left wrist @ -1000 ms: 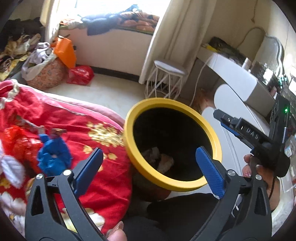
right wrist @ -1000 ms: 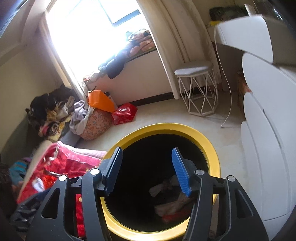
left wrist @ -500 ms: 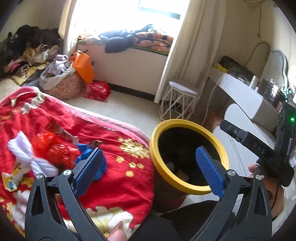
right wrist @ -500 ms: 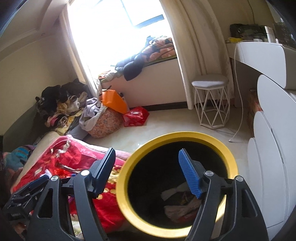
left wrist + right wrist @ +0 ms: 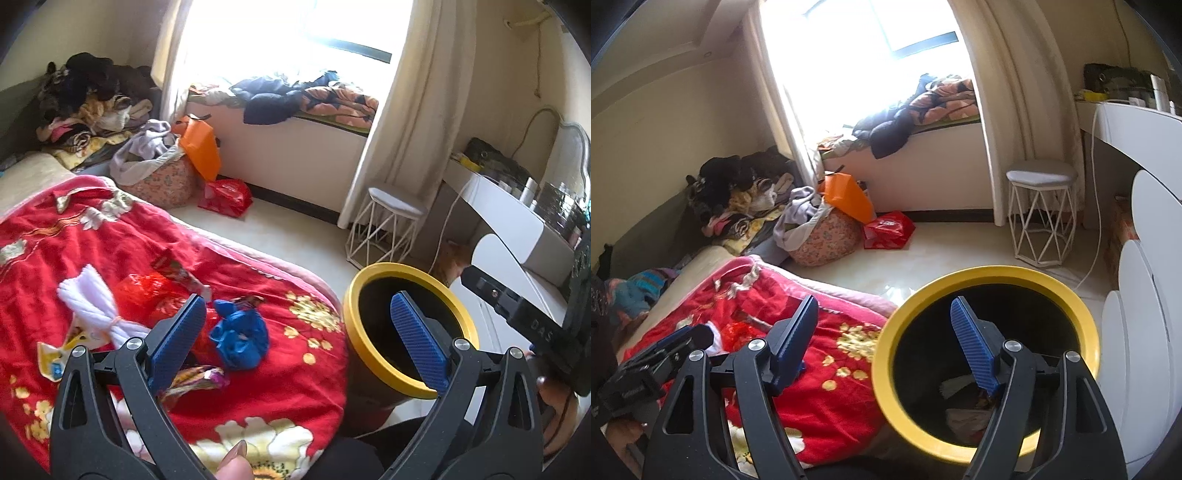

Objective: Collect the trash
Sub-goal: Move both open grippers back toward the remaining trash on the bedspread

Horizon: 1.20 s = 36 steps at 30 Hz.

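Several trash pieces are sitting on the red blanket (image 5: pixel 258 384), which is covering the bed and taking up the lower left of both views. The yellow-rimmed bin (image 5: pixel 373 365) is standing on the floor right beside the bed edge, dark inside, with crumpled scraps (image 5: pixel 964 417) lying at its bottom in the right wrist view. A white wire stool (image 5: pixel 1039 206) is standing beyond the bin, near the curtain.

On the blanket, the white twisted tissue (image 5: pixel 92 302) is lying at left, the red plastic wrapper (image 5: pixel 147 295) just beside it, the crumpled blue bag (image 5: pixel 240 338) nearer the bin, and a shiny candy wrapper (image 5: pixel 195 380) lying close below the blue bag.

The left gripper (image 5: pixel 295 332) is hanging above the blanket edge with jaws spread wide, nothing between them; the blue bag is showing just beside its left finger, not gripped. The right gripper (image 5: pixel 886 332) is hanging over the bin's near rim, its jaws opening, nothing between them, one finger over the blanket and the other over the bin mouth. A fingertip (image 5: pixel 234 467) is showing at the bottom edge of the left wrist view.
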### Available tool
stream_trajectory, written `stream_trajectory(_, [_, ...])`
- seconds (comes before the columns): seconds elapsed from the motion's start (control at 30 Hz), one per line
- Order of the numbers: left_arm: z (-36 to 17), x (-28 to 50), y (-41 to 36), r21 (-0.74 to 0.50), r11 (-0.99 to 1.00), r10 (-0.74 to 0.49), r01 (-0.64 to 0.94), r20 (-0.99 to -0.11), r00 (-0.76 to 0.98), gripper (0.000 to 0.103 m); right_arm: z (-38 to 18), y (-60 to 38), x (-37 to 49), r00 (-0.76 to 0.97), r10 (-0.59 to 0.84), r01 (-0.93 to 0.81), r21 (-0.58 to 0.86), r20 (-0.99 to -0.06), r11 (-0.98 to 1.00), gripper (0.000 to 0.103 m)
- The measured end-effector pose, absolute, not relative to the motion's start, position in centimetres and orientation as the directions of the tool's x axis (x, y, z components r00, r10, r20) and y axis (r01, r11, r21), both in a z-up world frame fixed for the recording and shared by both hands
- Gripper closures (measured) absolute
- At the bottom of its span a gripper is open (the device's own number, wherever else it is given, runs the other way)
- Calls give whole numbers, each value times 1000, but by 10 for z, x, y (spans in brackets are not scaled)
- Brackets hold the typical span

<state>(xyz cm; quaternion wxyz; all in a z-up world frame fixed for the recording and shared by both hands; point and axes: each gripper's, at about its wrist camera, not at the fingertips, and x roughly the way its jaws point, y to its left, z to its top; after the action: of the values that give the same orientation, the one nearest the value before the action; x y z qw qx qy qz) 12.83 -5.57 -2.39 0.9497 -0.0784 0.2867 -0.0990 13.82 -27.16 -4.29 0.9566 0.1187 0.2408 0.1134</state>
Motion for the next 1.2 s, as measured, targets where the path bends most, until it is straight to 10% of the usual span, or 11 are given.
stream_trajectory(1.2, [-37, 126, 67, -281, 951, -49, -129, -551, 833, 11, -64, -156, 140, 726, 432, -399, 185, -535, 898, 26])
